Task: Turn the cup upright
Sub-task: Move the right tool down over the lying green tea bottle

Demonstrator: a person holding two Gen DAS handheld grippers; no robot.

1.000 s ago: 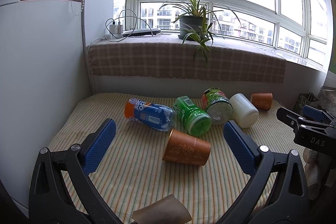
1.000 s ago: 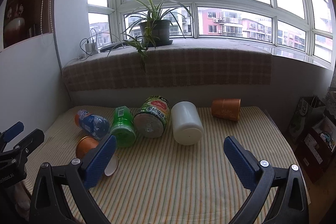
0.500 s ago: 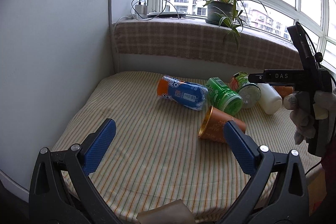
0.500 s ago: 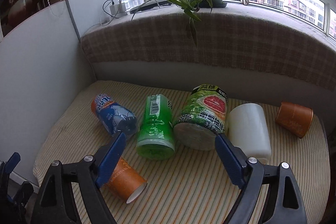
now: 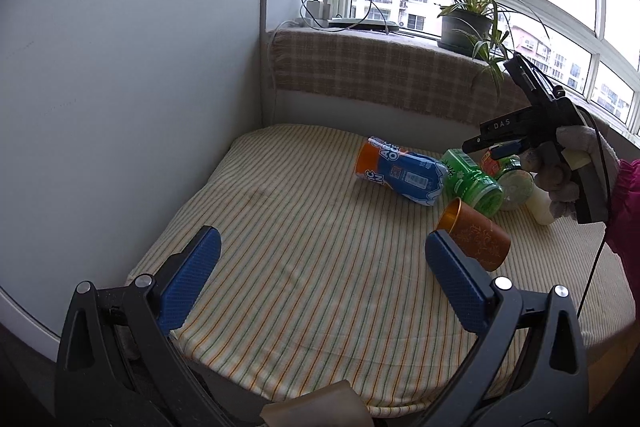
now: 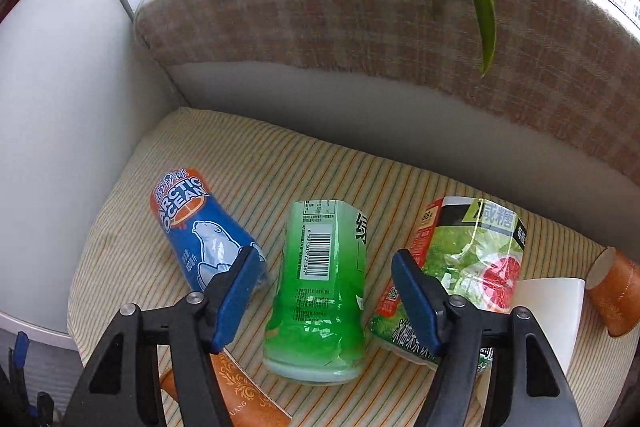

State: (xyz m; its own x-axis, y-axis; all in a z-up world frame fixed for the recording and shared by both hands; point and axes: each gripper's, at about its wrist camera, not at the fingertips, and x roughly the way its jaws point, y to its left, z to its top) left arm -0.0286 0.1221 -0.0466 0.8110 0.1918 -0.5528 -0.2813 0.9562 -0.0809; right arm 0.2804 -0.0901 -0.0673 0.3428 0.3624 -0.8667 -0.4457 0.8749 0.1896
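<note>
Several cups lie on their sides on a striped cushion (image 5: 304,267). A green cup (image 6: 320,291) lies between a blue Arctic Ocean cup (image 6: 200,231) and a grapefruit-print cup (image 6: 472,267). My right gripper (image 6: 324,299) is open, its jaws either side of the green cup, just above it. An orange cup (image 5: 476,233) lies in front of them, its side showing at the bottom of the right wrist view (image 6: 240,399). My left gripper (image 5: 320,279) is open and empty, low over the cushion's front, left of the orange cup.
A white cup (image 6: 548,311) and a second orange cup (image 6: 612,295) lie at the right. A white panel (image 5: 120,87) walls the left side. A plaid-covered sill (image 6: 380,7) with a potted plant (image 5: 468,15) runs behind the cushion.
My right gripper has moved forward and down to straddle the green cup. My left gripper has drawn back and swung left, so the cups sit further right in its view.
</note>
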